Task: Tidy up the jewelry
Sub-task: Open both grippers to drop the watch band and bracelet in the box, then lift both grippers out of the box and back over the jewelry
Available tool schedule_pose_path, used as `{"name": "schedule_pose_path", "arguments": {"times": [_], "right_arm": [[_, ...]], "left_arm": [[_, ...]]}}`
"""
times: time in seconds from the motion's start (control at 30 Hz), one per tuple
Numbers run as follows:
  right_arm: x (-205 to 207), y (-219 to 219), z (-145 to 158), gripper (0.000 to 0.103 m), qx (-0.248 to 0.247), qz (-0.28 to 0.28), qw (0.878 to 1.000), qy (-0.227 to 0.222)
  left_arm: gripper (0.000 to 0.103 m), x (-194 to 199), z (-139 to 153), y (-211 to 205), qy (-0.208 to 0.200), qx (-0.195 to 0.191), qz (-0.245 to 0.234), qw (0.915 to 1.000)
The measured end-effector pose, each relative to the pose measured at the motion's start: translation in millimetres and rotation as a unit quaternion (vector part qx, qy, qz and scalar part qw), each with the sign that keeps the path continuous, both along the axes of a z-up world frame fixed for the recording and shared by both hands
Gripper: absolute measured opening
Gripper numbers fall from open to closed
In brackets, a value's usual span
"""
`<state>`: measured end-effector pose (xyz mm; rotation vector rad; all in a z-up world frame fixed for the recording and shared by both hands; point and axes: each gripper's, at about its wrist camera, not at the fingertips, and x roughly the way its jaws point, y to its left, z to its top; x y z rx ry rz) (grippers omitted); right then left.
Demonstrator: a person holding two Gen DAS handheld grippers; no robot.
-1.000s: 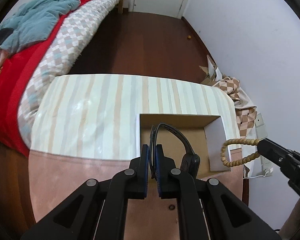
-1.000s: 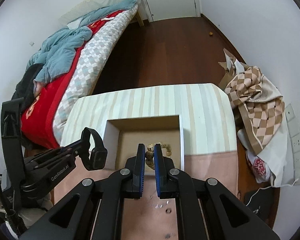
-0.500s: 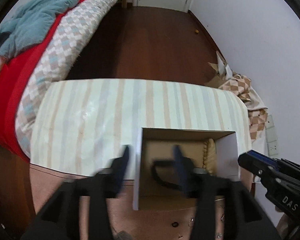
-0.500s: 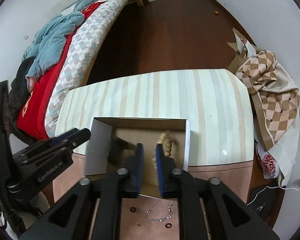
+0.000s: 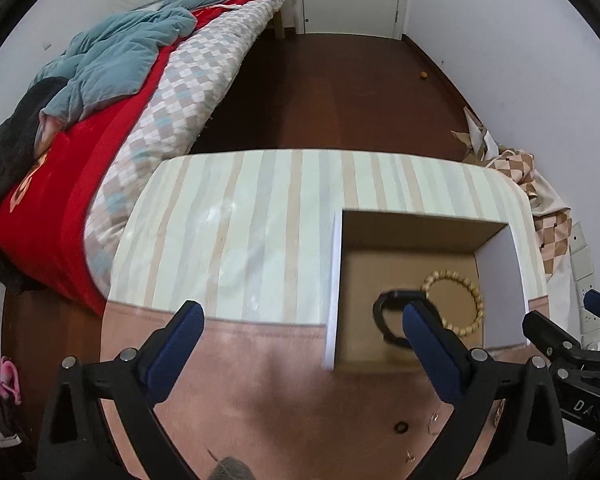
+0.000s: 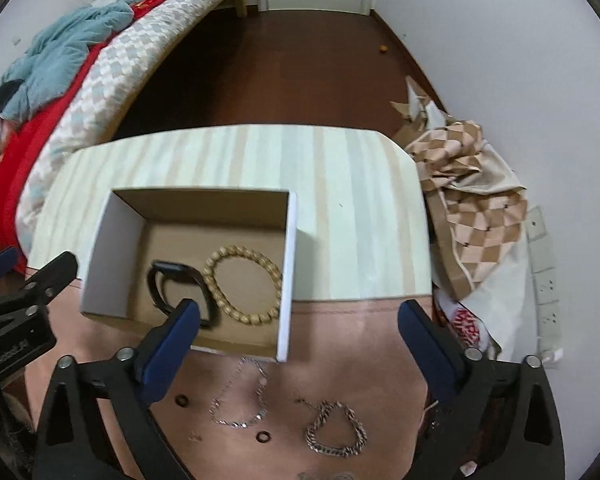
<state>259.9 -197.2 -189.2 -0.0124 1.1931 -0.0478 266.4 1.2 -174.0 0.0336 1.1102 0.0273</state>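
While both the left gripper [image 5: 300,322] and right gripper [image 6: 300,318] are hanging spread wide and empty, the black wristband [image 6: 180,292] and beaded bracelet [image 6: 242,290] are lying touching inside the cardboard box [image 6: 290,272]; two chain bracelets [image 6: 336,436] are resting on the pink mat [image 6: 360,344].

The left hand-held gripper [image 5: 300,318] has its blue-padded fingers [image 5: 176,338] spread wide with nothing between them, the right hand-held gripper [image 6: 300,316] is likewise spread wide and holds nothing, and each shows at the edge of the other's wrist view, side by side.
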Motion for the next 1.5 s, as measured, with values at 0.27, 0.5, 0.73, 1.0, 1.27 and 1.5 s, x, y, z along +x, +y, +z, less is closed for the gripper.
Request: {"name": "schedule_pose_path", "arguments": {"times": [0.27, 0.5, 0.73, 1.0, 1.27, 1.5], "right_arm": [[-33.9, -0.1, 20.4, 0.101, -0.018, -0.015, 0.999, -0.031], [-74.3, -0.9, 62.0, 0.101, -0.016, -0.023, 0.997, -0.076], [-110.9, -4.3, 108.2, 0.101, -0.013, -0.028, 0.992, -0.121], [-149.8, -8.3, 152.8, 0.101, -0.007, -0.035, 0.986, -0.164], [-169.6, -24.6, 151.2, 0.101, 0.020, -0.049, 0.987, -0.152], [-174.4, -61.6, 53.9, 0.101, 0.056, -0.086, 0.993, -0.052]], "left_arm": [[0.102, -32.1, 21.2, 1.2, -0.027, 0.009, 0.010, 0.9995], [0.102, -70.3, 64.1, -3.1, -0.073, 0.011, 0.003, 0.9973], [0.102, -105.0, 101.4, -8.1, -0.101, -0.004, -0.003, 0.9948], [0.102, -136.0, 134.9, -11.7, -0.136, -0.007, -0.008, 0.9907], [0.102, -154.5, 129.6, -7.3, -0.146, -0.001, 0.013, 0.9892], [0.102, -152.1, 55.3, -3.8, -0.071, 0.022, 0.030, 0.9968]]}}
